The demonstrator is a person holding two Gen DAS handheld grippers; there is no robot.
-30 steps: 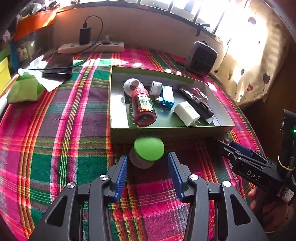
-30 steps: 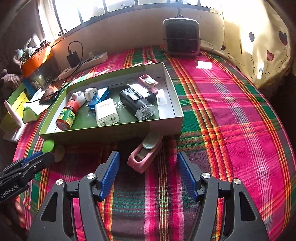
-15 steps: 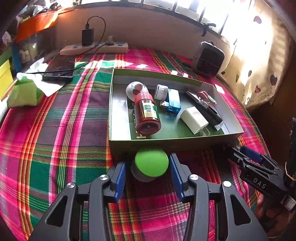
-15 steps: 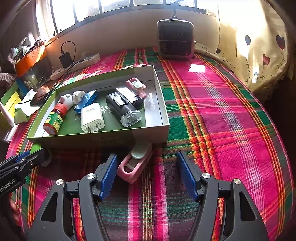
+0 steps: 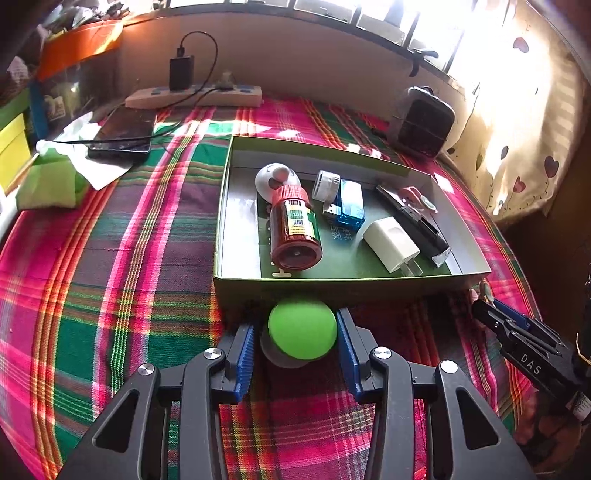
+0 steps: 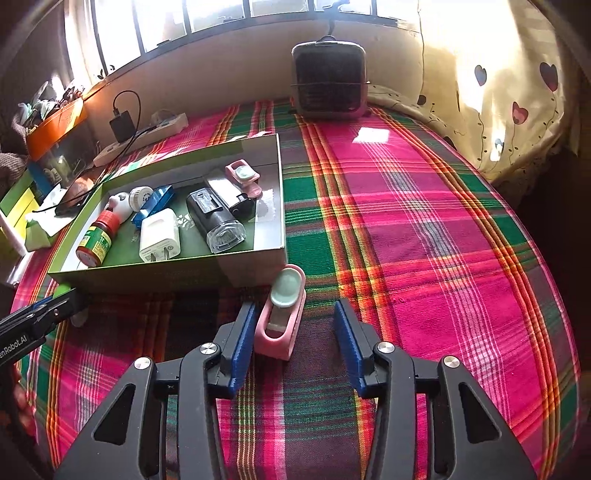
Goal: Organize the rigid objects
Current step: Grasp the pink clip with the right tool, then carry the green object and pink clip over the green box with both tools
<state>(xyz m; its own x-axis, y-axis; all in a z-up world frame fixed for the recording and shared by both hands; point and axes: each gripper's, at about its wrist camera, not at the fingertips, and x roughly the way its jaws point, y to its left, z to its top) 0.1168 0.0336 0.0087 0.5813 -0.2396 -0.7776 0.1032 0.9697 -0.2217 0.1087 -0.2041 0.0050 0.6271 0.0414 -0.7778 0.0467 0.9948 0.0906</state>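
One grey base point(image 5: 275, 356) half hidden.

A home room: plaid cloth point(image 6: 424, 229) over the tabletop, heart-print curtain point(image 6: 517, 92) by a sunny window point(image 6: 207, 22), charging phone point(image 5: 123, 134)

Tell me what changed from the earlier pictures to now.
Both grippers' jaws have just been closing: the left gripper around the green ball, the right gripper around the pink case, its right pad not yet touching. The box and its contents stayed put.
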